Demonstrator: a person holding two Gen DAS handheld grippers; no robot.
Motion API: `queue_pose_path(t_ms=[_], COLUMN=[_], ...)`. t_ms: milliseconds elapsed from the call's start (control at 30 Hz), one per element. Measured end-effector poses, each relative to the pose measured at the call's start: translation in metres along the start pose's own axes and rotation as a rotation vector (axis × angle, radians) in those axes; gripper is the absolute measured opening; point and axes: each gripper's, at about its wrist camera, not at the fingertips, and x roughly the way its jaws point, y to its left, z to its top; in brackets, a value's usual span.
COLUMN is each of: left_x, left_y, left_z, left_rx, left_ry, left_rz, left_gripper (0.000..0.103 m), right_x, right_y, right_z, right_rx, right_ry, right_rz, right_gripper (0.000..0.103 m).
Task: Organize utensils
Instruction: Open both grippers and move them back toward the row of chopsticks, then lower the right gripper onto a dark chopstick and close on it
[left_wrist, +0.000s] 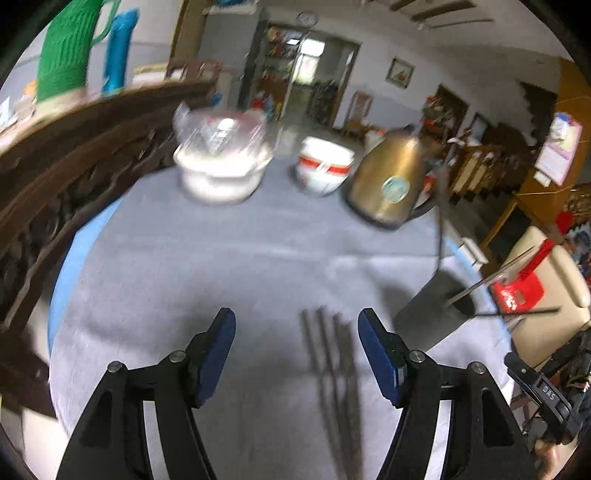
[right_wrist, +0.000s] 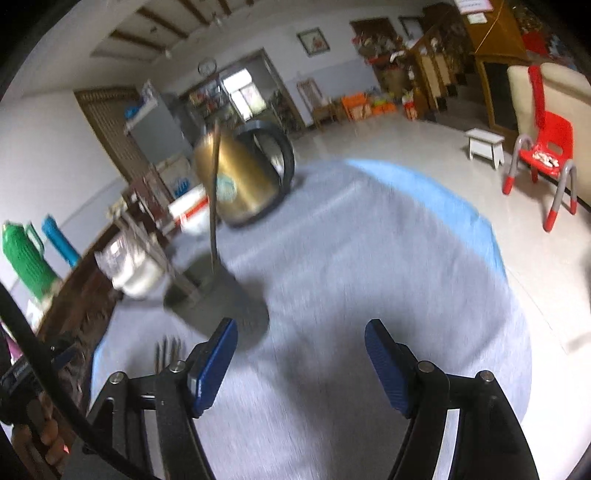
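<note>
Left gripper (left_wrist: 296, 345) and right gripper (right_wrist: 300, 352), fingers apart and empty, above the grey-clothed bench (left_wrist: 221, 266); chopsticks (left_wrist: 332, 373) lie between the left fingers, near the dark utensil holder (left_wrist: 436, 314).

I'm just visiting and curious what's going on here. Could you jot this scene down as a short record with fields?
Surface: round table under a grey cloth
Loose utensils: dark chopsticks lying on the cloth between the left claw's fingers
Holder: dark cup with a few sticks standing in it
Other items: brass kettle, white pot, red-striped bowl
Left claw: open, empty
Right claw: open, empty
Image quality: blurred
</note>
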Motion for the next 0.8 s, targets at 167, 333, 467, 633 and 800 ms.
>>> queue_pose_path(t_ms=[167,333,467,633,800], left_x=[0.016,0.023,0.022,0.024,0.030], left_y=[0.016,0.033,0.038,0.039,0.043], left_z=[-0.018,-0.037,-0.047,-0.053,-0.058], left_rx=[-0.019,-0.052,-0.060,-0.057,-0.061], left_ry=[0.094,0.152,0.185,0.210,0.258], left_rz=[0.071,0.101,0.110,0.116,0.139], left_gripper=[0.070,0.070,0.070,0.070,0.070], right_x=[0.008,0.012,0.016,0.020,0.025], right_y=[0.004,0.019,0.032,0.041,0.042], right_z=[-0.023,-0.038,-0.045,-0.051,-0.051], right_rx=[0.000,-0.031,-0.058,-0.082,-0.086], right_ry=[0.070,0.115,0.142,0.169,0.208], right_rz=[0.008,0.030,0.043,0.051,0.044], right_gripper=[0.075,0.075,0.075,0.075,0.075])
